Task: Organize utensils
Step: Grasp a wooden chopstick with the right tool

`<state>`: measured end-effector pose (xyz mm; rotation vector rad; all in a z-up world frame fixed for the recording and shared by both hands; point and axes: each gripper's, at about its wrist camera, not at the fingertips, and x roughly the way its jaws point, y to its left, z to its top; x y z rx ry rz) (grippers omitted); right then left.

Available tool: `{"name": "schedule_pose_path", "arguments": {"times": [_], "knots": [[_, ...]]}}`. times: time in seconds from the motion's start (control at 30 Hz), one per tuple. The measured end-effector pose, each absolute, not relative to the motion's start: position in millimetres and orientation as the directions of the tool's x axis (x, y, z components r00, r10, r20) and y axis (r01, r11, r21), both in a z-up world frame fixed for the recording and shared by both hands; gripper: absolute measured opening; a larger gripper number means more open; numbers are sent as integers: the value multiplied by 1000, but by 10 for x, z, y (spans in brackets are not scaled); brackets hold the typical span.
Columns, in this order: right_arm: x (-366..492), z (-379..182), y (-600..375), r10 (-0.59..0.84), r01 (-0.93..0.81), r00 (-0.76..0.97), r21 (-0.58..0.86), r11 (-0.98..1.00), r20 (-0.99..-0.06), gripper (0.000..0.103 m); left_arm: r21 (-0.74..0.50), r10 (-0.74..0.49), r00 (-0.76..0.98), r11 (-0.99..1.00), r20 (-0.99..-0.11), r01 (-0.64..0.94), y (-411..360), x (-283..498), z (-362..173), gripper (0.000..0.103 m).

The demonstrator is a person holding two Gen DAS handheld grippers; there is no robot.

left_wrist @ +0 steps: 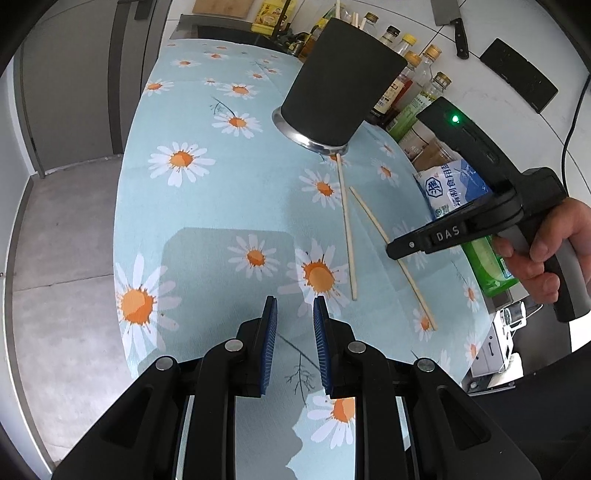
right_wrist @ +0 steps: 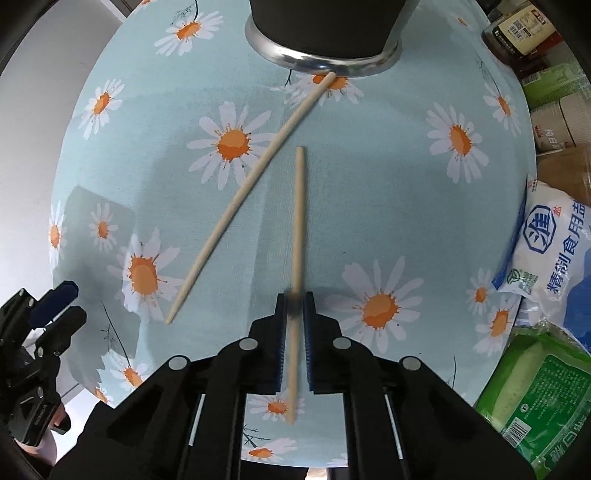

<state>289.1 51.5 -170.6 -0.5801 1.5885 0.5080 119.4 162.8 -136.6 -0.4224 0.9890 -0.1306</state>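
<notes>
Two pale wooden chopsticks lie on the daisy-print tablecloth (left_wrist: 207, 206). In the right wrist view my right gripper (right_wrist: 294, 295) points down at the table, shut on the near part of the straight chopstick (right_wrist: 299, 206). The other chopstick (right_wrist: 251, 184) lies slanted to its left, its far tip touching the metal base of the black utensil holder (right_wrist: 325, 22). The left wrist view shows the holder (left_wrist: 340, 88) with more chopsticks sticking out, both loose chopsticks (left_wrist: 346, 225) (left_wrist: 391, 254), and the right gripper (left_wrist: 393, 251) over the right one. My left gripper (left_wrist: 294, 306) hovers nearer, open and empty.
Oil and sauce bottles (left_wrist: 413, 74) stand behind the holder. A white and blue salt bag (right_wrist: 554, 251) and a green packet (right_wrist: 539, 391) lie at the table's right edge. A cleaver (left_wrist: 450, 22) hangs on the back wall. The grey floor (left_wrist: 66, 240) lies past the table's left edge.
</notes>
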Motion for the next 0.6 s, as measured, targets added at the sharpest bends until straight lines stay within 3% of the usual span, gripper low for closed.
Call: {"name": "schedule_pose_path", "arguments": {"times": [0.3, 0.6], "knots": [[2982, -1696, 288, 25, -617, -108, 86, 782, -994, 5, -392, -297, 516, 916, -803, -83, 1553, 1461, -1364, 19], [3139, -1459, -129, 229, -573, -156, 277, 771, -961, 5, -332, -261, 456, 940, -851, -81, 1293, 1851, -1257, 19]]}}
